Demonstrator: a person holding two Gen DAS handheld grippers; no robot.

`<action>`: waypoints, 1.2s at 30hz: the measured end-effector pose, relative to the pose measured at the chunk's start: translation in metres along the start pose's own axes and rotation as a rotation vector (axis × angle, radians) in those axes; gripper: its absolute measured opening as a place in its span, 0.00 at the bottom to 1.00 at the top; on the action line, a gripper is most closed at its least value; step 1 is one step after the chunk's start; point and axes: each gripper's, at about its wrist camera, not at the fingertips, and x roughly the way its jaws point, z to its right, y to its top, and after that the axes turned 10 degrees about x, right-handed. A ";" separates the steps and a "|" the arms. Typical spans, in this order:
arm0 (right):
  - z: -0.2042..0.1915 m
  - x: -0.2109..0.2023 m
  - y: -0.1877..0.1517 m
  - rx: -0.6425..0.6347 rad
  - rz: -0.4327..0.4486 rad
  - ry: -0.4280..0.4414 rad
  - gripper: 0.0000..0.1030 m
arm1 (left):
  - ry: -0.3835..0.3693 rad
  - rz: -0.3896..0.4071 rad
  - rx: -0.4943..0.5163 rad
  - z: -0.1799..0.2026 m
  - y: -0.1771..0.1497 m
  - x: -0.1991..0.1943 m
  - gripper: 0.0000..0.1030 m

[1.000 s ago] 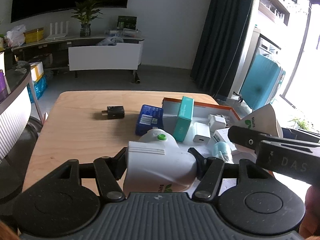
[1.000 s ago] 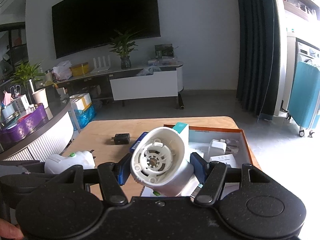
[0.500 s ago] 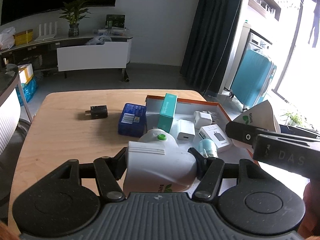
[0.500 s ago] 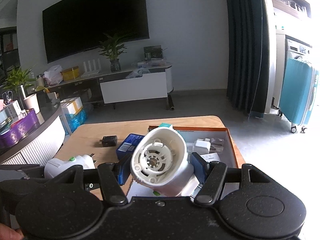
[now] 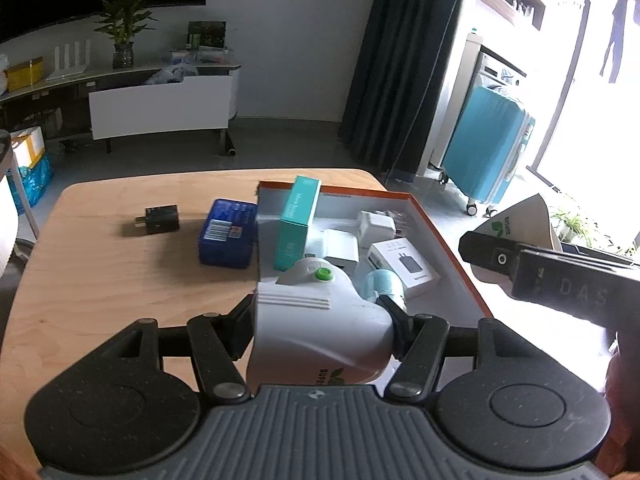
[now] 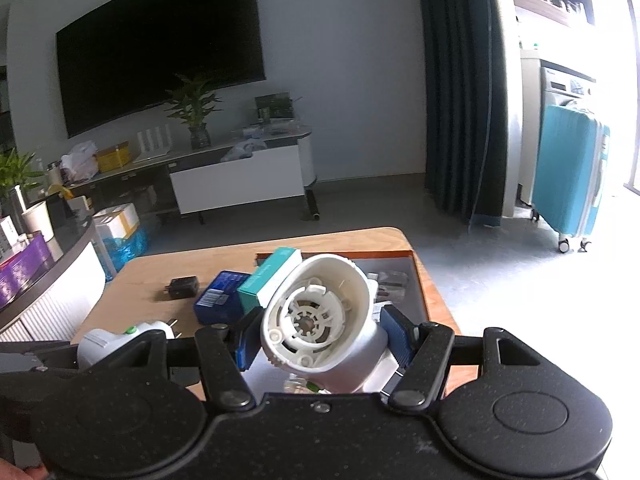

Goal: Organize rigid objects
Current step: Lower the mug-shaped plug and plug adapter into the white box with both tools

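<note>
My left gripper (image 5: 320,318) is shut on a white plug-in device (image 5: 316,344) with a green button, held just above the near edge of an orange-rimmed box (image 5: 452,248). My right gripper (image 6: 322,336) is shut on a second white device (image 6: 316,312), its round open end facing the camera. From the left wrist view that device's flared end (image 5: 520,224) shows at the right, over the box's right rim. The left-held device (image 6: 120,338) shows low at the left of the right wrist view.
In the box stand a teal carton (image 5: 298,224), white chargers (image 5: 376,224), a white charger carton (image 5: 402,266) and a pale blue roll (image 5: 380,284). A blue box (image 5: 228,236) and a black adapter (image 5: 162,220) lie on the wooden table (image 5: 100,280) to its left.
Both grippers have shifted to the right, so the table and box slid left in both views. The box now lies right under the left gripper. Both grips are unchanged.
</note>
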 end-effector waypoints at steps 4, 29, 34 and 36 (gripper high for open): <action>0.008 0.000 0.000 0.015 0.000 -0.016 0.74 | -0.014 -0.005 0.014 0.006 0.001 0.004 0.62; 0.030 0.009 -0.006 0.053 -0.037 -0.062 0.74 | -0.082 -0.052 0.072 0.038 -0.006 0.024 0.62; 0.032 0.012 -0.005 0.053 -0.043 -0.062 0.65 | -0.093 -0.060 0.083 0.042 -0.008 0.028 0.62; 0.033 0.013 -0.003 0.050 -0.046 -0.061 0.55 | -0.098 -0.063 0.085 0.044 -0.008 0.030 0.62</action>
